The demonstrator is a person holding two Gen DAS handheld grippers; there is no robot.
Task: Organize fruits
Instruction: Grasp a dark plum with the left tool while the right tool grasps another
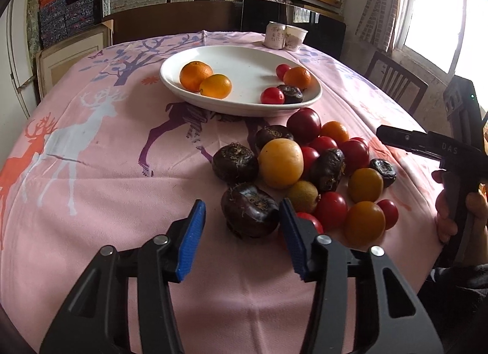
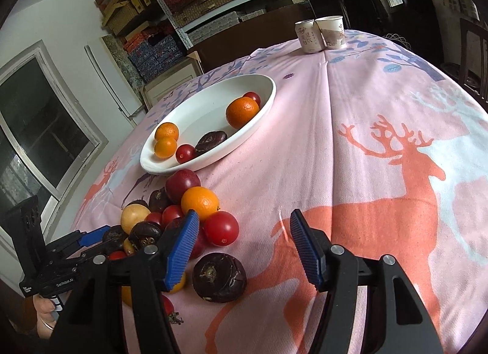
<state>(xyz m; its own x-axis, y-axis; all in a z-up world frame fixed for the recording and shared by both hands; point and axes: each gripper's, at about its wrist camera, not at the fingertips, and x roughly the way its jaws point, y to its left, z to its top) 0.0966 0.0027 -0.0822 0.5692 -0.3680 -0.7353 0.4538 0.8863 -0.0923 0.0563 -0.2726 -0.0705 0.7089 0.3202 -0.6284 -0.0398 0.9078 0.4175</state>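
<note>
You are holding the left gripper [image 1: 242,236] spread beside a dark brown water chestnut [image 1: 249,210] and the right gripper [image 2: 244,250] spread, unladen, while loose fruits [image 1: 317,167] are lying heaped near the white oval ceramic plate [image 1: 244,61].

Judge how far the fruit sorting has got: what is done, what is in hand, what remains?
Done: six pieces lie in the plate. In hand: nothing is gripped; the left gripper is open around a water chestnut, the right gripper open near the pile. Left: most of the pile.
</note>
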